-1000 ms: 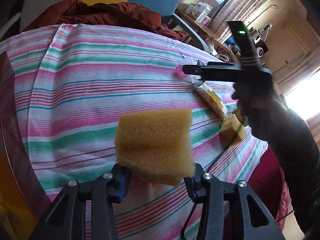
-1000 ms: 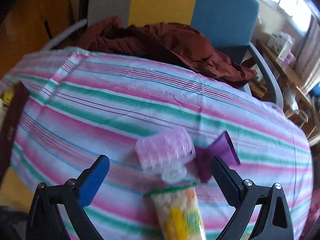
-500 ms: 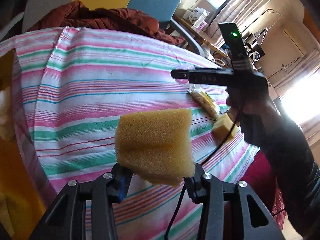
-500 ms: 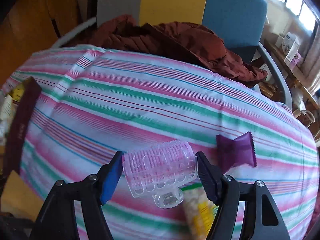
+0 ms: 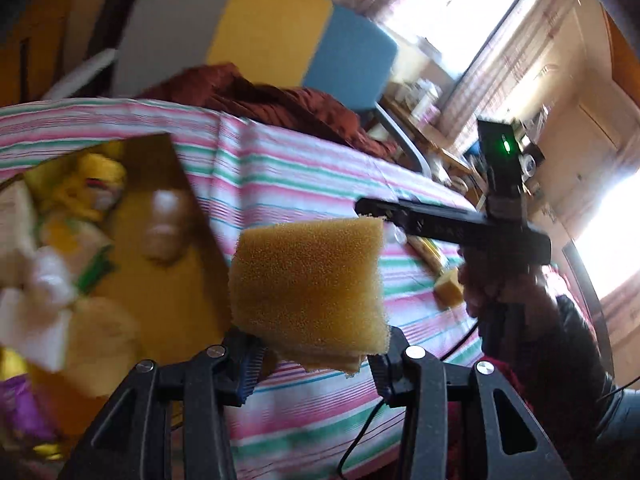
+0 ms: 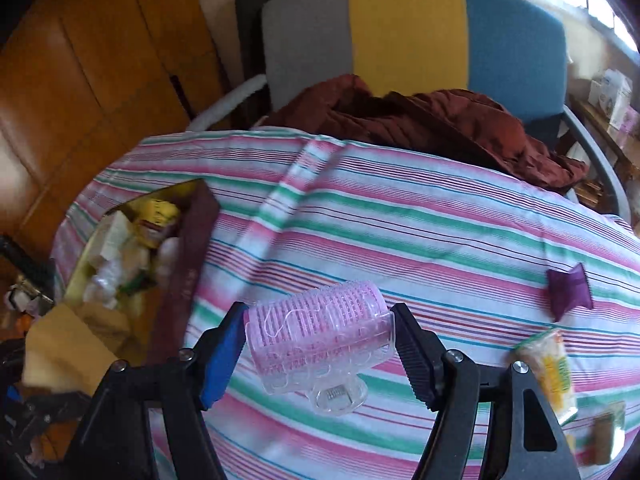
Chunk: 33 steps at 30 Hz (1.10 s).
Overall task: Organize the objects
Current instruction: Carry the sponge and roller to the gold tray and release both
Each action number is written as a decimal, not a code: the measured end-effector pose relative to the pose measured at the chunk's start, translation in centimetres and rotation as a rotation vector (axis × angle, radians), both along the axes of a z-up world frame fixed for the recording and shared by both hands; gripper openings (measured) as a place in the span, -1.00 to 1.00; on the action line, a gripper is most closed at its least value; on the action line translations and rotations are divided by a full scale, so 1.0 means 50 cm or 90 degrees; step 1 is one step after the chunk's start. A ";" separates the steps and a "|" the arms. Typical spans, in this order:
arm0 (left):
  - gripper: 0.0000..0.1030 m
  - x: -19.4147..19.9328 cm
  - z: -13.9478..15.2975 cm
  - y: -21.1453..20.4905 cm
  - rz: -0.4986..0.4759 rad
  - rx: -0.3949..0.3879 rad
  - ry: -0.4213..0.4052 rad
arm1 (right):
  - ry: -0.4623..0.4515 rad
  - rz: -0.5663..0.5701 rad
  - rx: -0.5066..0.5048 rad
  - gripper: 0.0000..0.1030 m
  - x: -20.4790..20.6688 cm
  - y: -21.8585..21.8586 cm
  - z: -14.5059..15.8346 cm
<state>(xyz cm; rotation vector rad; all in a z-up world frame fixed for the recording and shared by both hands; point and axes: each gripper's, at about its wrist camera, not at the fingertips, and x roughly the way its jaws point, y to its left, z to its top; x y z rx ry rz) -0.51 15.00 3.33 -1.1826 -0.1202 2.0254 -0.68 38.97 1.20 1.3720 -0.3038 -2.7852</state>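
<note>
Left wrist view: box [image 5: 188, 216] fills the left of the frame, already crowded with yellow and white items, dark wall facing the striped tablecloth [image 5: 280, 168]. Left gripper [image 5: 316, 364] is clamped on the yellow sponge [image 5: 308, 284], centre frame, held in the air. Judgement: carry it over the dark wall, get clear above a free patch of the box floor, then release; sponge is soft, so it should drop fine.

Right wrist view: right gripper [image 6: 320, 352] pinches the pink hair roller [image 6: 320, 336], lower centre. Box sits at left edge. Roller is ribbed, translucent pink, with a clear clip beneath. Sponge: coarse, porous, squashed at the jaws.
</note>
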 end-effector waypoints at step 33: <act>0.28 -0.033 -0.061 -0.367 0.304 -0.057 -0.001 | -0.046 0.199 0.073 0.65 0.006 -0.353 -0.042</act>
